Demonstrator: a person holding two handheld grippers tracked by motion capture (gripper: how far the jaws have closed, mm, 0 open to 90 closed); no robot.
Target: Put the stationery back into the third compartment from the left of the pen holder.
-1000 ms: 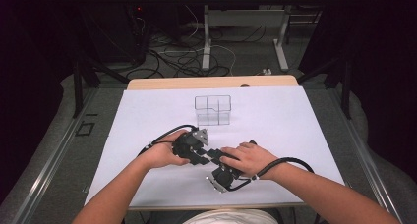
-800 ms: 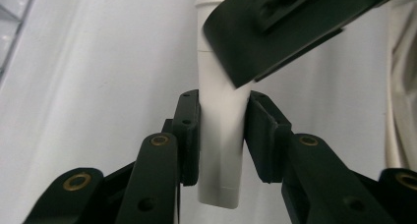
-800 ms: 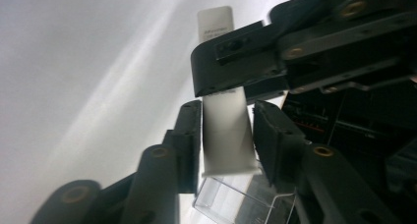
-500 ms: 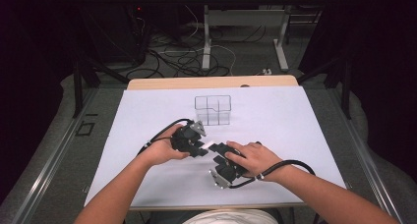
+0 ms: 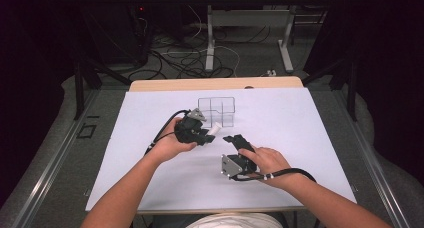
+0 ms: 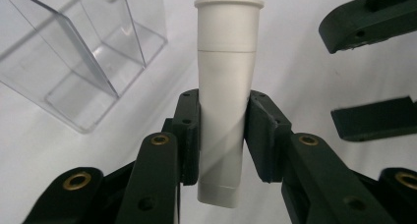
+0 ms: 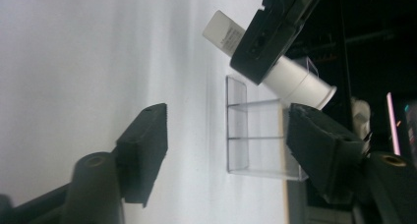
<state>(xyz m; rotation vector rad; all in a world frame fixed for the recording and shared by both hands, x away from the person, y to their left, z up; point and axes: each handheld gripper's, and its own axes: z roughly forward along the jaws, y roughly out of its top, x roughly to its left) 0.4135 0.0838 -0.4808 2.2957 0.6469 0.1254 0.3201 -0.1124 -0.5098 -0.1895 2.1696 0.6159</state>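
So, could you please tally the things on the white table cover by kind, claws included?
White tube: 1
Clear divided organiser: 1
Claws: 2, the left claw shut on the tube, the right claw open
Total: 4

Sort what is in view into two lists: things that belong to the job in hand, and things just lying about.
Part of the job:
- white tube, clamped in the left claw
- clear divided organizer, just beyond the tube
- right claw, open, nothing between its jaws, which have just been opening

Just lying about:
- white table cover
- cables on the floor
- table legs behind
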